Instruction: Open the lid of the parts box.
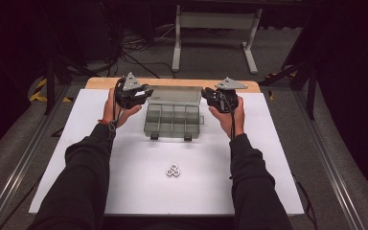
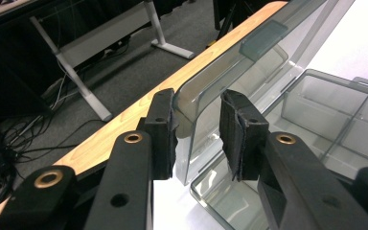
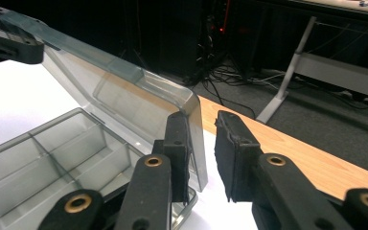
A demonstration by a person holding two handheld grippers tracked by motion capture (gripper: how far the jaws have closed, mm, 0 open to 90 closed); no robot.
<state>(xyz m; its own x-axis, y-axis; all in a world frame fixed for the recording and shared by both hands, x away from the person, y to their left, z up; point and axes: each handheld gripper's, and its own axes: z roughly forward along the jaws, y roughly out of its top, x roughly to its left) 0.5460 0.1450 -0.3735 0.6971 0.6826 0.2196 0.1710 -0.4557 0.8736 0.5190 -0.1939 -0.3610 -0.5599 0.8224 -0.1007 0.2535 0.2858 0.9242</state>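
Clear compartment box (image 1: 172, 120) sits on the white bench (image 1: 124, 191) toward the far side, roughly centred left to right, between the two hands. Its lid (image 1: 174, 94) is raised off the base and tilted up and back toward the far wooden edge (image 1: 172, 82) of the bench.

Left gripper (image 1: 146, 93) is at the lid's far-left corner. In the left gripper view the lid's corner edge (image 2: 191, 103) stands between the two fingers (image 2: 163, 134); the left pad touches the lid wall, while the right pad stands off it with a visible gap. Fingers partly open around the lid corner, not clamped.

Right gripper (image 1: 206, 93) mirrors this at the lid's far-right corner. In the right gripper view the lid's corner (image 3: 191, 120) lies against the left finger (image 3: 177, 153); the right finger stands clear of it, with bench showing through the gap. Again partly open, straddling the lid edge rather than squeezing it.

The box base shows empty dividers in both gripper views.

Three metal nuts (image 1: 173, 170) lie clustered, touching each other, on the near-centre of the bench, well apart from the box and both grippers.

A white desk frame (image 1: 215, 33) stands on the grey floor beyond the bench.
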